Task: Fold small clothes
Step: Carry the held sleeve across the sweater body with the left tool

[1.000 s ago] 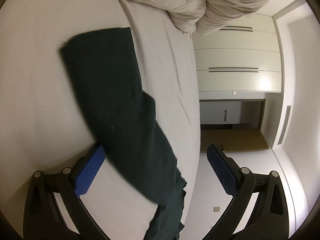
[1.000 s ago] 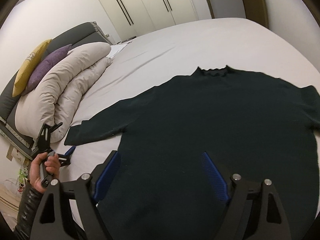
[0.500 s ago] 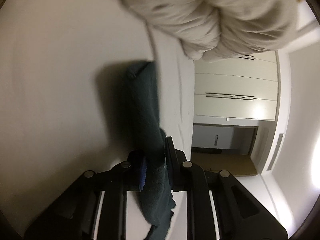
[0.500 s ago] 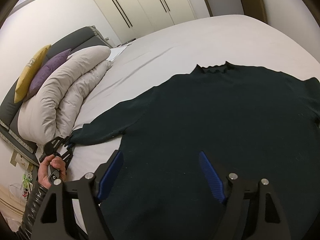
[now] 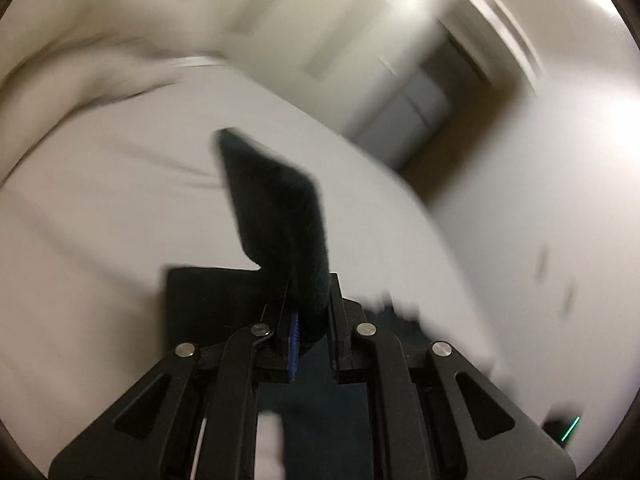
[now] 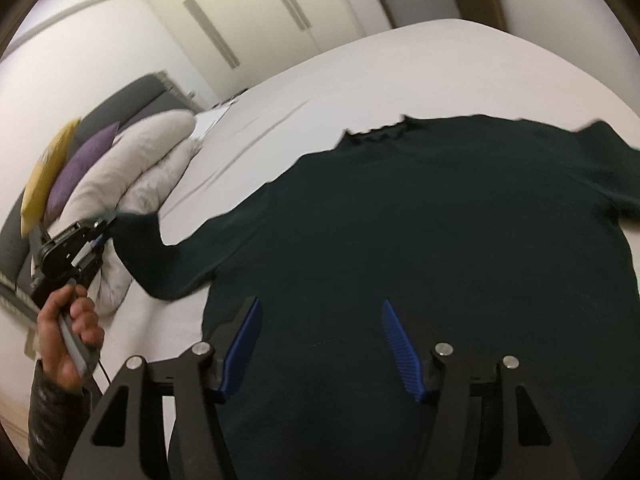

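A dark green sweater (image 6: 420, 240) lies spread flat on the white bed (image 6: 400, 68), collar toward the far side. My left gripper (image 5: 310, 332) has its jaws closing tight on the sweater's left sleeve (image 5: 276, 208), whose cuff sticks up beyond the pads. In the right wrist view the left gripper (image 6: 100, 236) holds that sleeve (image 6: 160, 256) lifted off the sheet, in a person's hand (image 6: 72, 328). My right gripper (image 6: 320, 302) hovers over the sweater's lower body with its jaws closing. Its blue pads stand apart with no cloth pinched between them.
A bunched beige duvet (image 6: 132, 172) lies along the bed's left side by a yellow pillow (image 6: 44, 176), a purple pillow (image 6: 84, 160) and a grey headboard. Cream wardrobe doors (image 6: 248, 20) stand behind the bed. The left wrist view is motion-blurred.
The left gripper shut on the sleeve end, then lifted it off the sheet while rolling. The right gripper's jaws narrowed and it moved in closer over the sweater.
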Action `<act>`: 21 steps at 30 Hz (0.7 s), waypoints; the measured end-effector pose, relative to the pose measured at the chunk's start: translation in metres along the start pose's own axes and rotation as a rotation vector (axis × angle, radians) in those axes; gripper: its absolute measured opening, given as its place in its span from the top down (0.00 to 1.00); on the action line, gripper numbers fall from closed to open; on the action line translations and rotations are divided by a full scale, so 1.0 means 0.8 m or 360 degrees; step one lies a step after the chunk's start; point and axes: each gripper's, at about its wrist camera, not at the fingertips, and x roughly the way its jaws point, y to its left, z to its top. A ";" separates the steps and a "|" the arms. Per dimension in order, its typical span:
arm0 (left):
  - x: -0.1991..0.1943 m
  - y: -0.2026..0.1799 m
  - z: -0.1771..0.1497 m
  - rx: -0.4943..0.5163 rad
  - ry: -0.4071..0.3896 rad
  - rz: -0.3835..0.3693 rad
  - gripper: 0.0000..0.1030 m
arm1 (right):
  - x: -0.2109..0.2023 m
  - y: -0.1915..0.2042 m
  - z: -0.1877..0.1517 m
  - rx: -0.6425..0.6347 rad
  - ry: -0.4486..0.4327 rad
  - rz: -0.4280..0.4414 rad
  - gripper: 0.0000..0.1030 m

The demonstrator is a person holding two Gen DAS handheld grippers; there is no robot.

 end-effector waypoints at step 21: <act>0.104 -0.199 -0.252 0.1282 0.0150 0.0482 0.90 | 0.136 -0.069 0.059 0.0571 0.0499 0.0565 0.36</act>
